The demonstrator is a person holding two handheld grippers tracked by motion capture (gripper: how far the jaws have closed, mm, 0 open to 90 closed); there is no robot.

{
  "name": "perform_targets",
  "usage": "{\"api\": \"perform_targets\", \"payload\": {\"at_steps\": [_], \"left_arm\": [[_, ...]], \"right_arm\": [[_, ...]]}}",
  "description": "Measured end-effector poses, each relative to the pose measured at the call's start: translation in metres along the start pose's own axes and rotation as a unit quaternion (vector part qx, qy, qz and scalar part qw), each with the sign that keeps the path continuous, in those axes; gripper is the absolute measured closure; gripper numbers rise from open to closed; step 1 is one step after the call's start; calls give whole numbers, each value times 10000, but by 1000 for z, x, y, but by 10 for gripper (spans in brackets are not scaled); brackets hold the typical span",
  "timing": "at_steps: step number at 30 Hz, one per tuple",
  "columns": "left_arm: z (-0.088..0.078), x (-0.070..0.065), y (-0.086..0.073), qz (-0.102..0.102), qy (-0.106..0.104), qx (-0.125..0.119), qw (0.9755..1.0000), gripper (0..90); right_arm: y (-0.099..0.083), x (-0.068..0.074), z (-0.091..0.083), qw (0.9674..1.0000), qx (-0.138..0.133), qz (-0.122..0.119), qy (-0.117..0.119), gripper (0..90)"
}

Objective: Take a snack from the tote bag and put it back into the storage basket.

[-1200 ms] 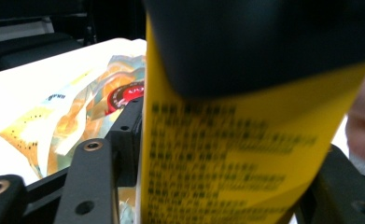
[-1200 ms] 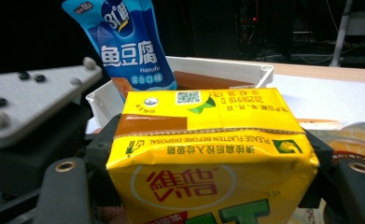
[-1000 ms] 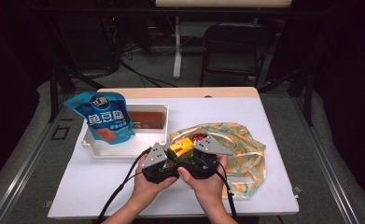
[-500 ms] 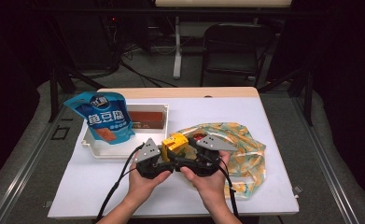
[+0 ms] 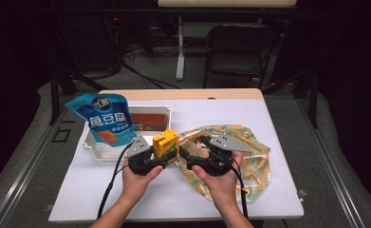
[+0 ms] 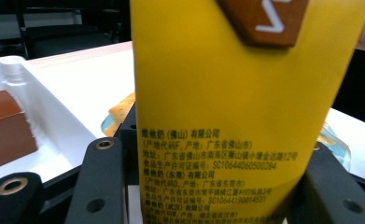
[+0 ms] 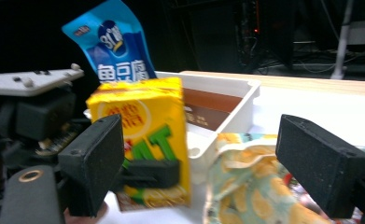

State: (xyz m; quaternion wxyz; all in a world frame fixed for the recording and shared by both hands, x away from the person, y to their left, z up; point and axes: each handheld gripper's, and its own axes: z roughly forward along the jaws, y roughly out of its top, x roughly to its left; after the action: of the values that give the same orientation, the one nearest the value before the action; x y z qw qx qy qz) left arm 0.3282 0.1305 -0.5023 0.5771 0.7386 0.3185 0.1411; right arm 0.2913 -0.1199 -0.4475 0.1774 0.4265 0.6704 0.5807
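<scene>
High view: left claw (image 5: 166, 159) is gripping the yellow carton (image 5: 166, 144) above the white surface (image 5: 221, 114), beside the white tray (image 5: 126, 154)
Left gripper view: carton (image 6: 227, 107) is sitting clamped between both jaws
Right gripper view: right claw (image 7: 208, 163) is standing released, its jaws having just been opening, nothing between them, over the patterned bag (image 7: 250, 196)

a white-topped desk (image 5: 278, 123) is seen; a white tray (image 5: 92, 148) and a patterned bag (image 5: 254, 156) are laid on it.
</scene>
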Motion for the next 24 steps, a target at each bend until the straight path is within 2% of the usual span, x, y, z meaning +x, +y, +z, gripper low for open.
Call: {"api": "perform_targets", "payload": {"at_steps": [1, 2, 6, 9, 10, 13, 14, 16, 18, 21, 24], "left_arm": [[-2, 3, 0, -24, -8, -12, 10000, 511], [-3, 5, -1, -63, 125, -29, 9999, 510], [-8, 18, -1, -181, 98, -3, 9998, 510], [-11, 23, -2, -172, 198, -28, 9997, 510], [-12, 25, -2, -154, 164, -20, 9997, 511], [-14, 28, -2, -152, 242, -40, 9996, 511], [-14, 28, -2, -166, 359, -98, 9992, 511], [-15, 32, -2, -171, 314, -67, 9993, 511], [-16, 35, -3, -159, 377, -84, 9991, 511], [-18, 40, -4, -153, 441, -129, 9988, 512], [-20, 47, -5, -239, 419, -187, 9987, 512]], "right_arm": [[-1, -2, 0, 10000, -1, 24, -10, 155], [-1, -5, -2, 10000, 38, -18, -45, 156], [-5, -17, -9, 9997, 101, -92, -201, 168], [-12, -30, -19, 9993, 135, -77, -354, 179], [-15, -35, -22, 9990, 144, -51, -421, 183], [-23, -50, -31, 9981, 173, 66, -594, 191], [-24, -55, -34, 9977, 191, 80, -651, 195], [-26, -62, -38, 9971, 160, 99, -736, 200], [-28, -68, -42, 9966, 109, 162, -805, 203], [-28, -76, -47, 9959, 146, 95, -891, 208], [-30, -83, -50, 9951, 136, 95, -971, 211]]}}
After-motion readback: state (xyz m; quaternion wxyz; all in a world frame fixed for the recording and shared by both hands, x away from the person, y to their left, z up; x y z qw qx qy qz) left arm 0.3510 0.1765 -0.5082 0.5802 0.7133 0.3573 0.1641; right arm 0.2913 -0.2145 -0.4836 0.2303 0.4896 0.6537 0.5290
